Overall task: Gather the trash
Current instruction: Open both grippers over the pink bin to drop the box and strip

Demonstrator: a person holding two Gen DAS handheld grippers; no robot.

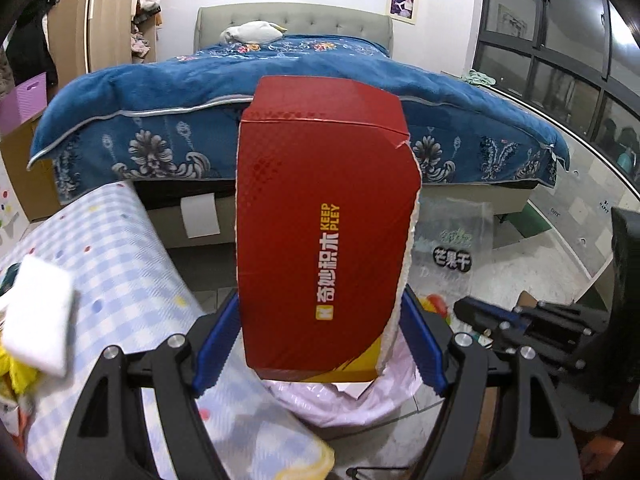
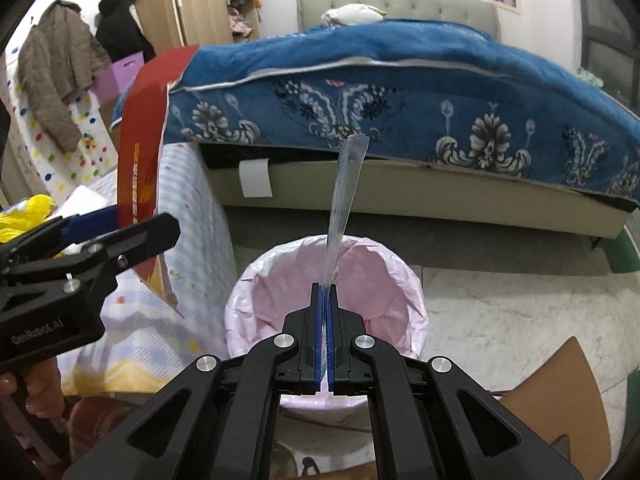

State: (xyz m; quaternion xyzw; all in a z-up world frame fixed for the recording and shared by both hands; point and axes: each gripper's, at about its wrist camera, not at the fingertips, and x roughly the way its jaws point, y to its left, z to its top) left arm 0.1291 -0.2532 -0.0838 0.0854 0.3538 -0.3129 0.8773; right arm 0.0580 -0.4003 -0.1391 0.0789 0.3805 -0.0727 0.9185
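Note:
My left gripper (image 1: 318,344) is shut on a red torn cardboard box (image 1: 324,232) printed "KEEP PLEY", held upright; it shows edge-on in the right wrist view (image 2: 140,148). My right gripper (image 2: 325,300) is shut on a clear plastic snack bag (image 2: 346,188), seen edge-on, held above the trash bin with a pink liner (image 2: 404,280). In the left wrist view the clear bag (image 1: 452,240) hangs to the right of the box, and the pink liner (image 1: 340,400) lies below the box.
A bed with a blue floral blanket (image 2: 400,80) stands ahead. A table with a checked cloth (image 1: 120,260) is at left, holding a white block (image 1: 38,312) and yellow items (image 2: 24,216). A brown cardboard piece (image 2: 560,392) lies at lower right on the marble floor.

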